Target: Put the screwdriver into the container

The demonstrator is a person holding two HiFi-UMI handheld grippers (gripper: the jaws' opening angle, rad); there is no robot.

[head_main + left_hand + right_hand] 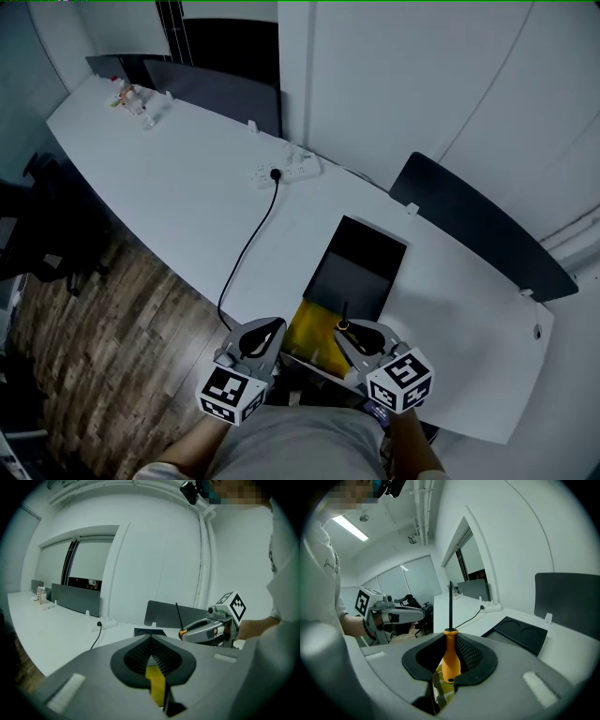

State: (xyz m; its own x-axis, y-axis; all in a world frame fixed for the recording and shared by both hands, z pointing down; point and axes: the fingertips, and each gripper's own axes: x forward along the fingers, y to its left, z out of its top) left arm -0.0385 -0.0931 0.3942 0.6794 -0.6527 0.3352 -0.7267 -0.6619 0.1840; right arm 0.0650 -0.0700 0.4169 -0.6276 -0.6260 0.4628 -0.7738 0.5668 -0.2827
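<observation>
My right gripper (349, 330) is shut on an orange-handled screwdriver (451, 660), whose black shaft sticks straight out past the jaws. In the head view its tip reaches the near edge of a black, shallow container (361, 267) lying on the white table (187, 197). In the right gripper view the container (520, 634) lies ahead to the right. My left gripper (272, 326) hovers beside it at the table's front edge, jaws together with nothing between them. From the left gripper view, the right gripper (201, 631) and the screwdriver (178, 616) show at the right.
A yellow object (314, 333) lies under both grippers at the table's front edge. A power strip (292, 167) with a black cable (246, 253) sits further back. Dark divider panels (478, 230) line the far edge. Small bottles (127, 97) stand at the far left. An office chair (47, 234) is on the wooden floor.
</observation>
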